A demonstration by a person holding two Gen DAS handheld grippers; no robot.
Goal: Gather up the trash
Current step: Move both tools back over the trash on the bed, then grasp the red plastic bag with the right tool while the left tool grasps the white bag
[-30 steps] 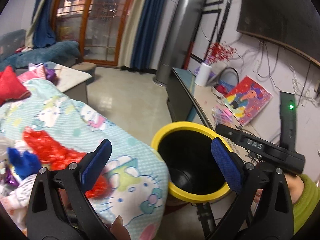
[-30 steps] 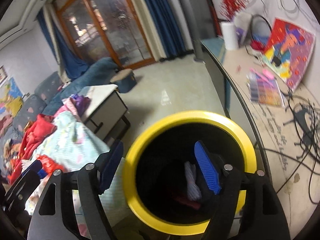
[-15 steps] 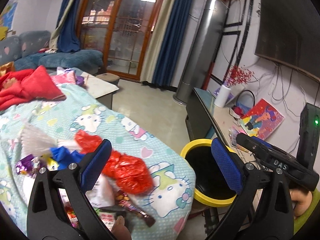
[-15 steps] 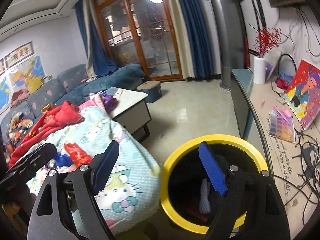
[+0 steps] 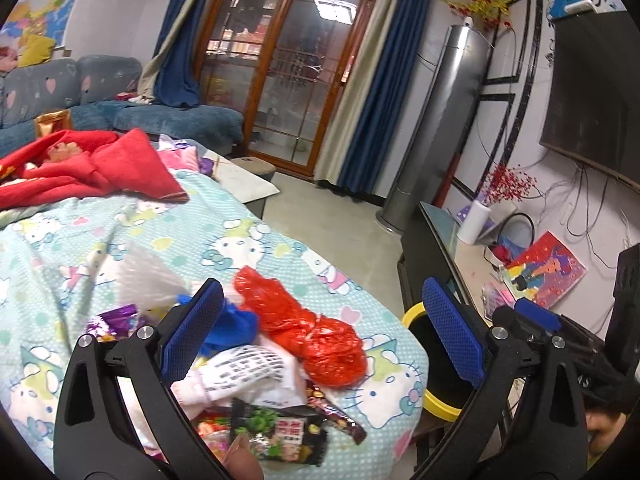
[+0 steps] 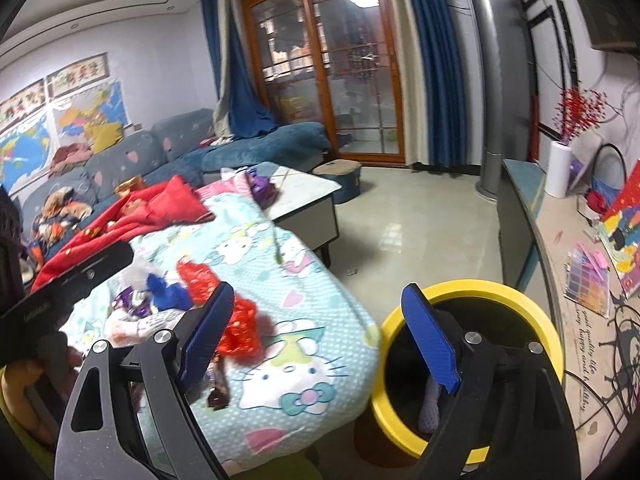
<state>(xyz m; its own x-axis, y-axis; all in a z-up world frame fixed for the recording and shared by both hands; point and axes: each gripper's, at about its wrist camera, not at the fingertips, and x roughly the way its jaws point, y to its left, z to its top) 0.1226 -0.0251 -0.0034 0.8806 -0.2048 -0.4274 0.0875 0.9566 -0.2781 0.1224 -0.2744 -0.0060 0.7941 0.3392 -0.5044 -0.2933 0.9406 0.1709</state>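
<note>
Left gripper (image 5: 324, 336): jaws standing wide apart, gripping nothing, hovering over the trash pile (image 5: 280, 364) lying on the cartoon-print blanket (image 5: 248, 248). Pile: snack wrappers (image 5: 276, 434) nearest, then red plastic bag (image 5: 320, 332), blue scrap (image 5: 232, 326). Right gripper (image 6: 320, 338): jaws likewise spread, empty, sitting above the yellow-rimmed bin (image 6: 476, 294) beside the blanket's edge. Red cloth (image 5: 92, 168) lying farther back.

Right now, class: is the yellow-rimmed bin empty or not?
Not empty. The right wrist view shows a pale netted item lying inside the yellow-rimmed bin.
</note>
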